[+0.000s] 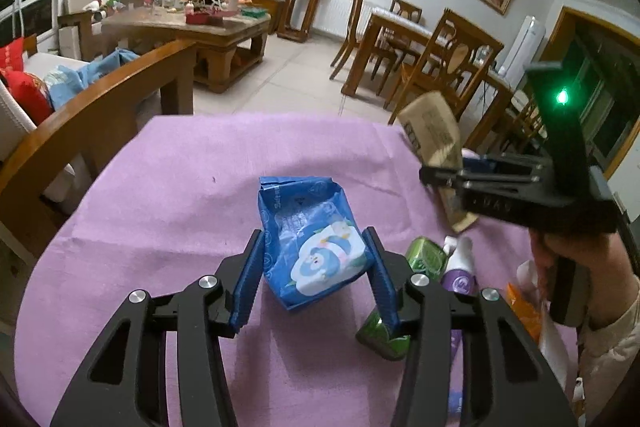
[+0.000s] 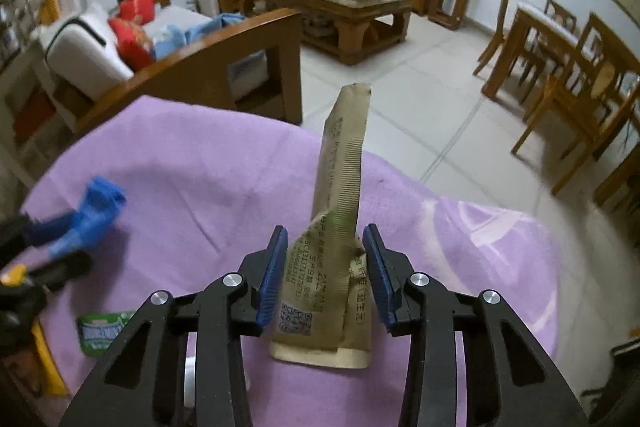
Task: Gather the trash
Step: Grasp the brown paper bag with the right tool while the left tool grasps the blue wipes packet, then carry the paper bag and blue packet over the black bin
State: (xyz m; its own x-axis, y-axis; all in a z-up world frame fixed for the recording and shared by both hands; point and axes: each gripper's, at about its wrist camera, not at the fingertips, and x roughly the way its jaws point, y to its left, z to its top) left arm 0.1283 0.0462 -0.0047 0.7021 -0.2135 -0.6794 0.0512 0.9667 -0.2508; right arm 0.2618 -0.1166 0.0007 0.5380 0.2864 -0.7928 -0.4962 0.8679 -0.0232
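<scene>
- The blue wrapper (image 1: 316, 243) is sitting crumpled on the purple cloth (image 1: 180, 187), between the blue pads of the left gripper (image 1: 316, 267), which are pressing on its sides (jaws about half spread).
- The tan packet (image 2: 340, 239) is standing upright, lifted off the cloth, clamped by the right gripper (image 2: 326, 267) at its creased lower part, jaws narrow.
- A green packet (image 1: 427, 257) and a purple-and-white tube (image 1: 460, 267) are lying just right of the left gripper, with something orange (image 1: 524, 311) farther right.
- A person's hand (image 1: 592, 267) is gripping the right gripper's handle at the right edge.
- A wooden sofa arm (image 1: 120, 99) is standing beyond the cloth's far-left side.
</scene>
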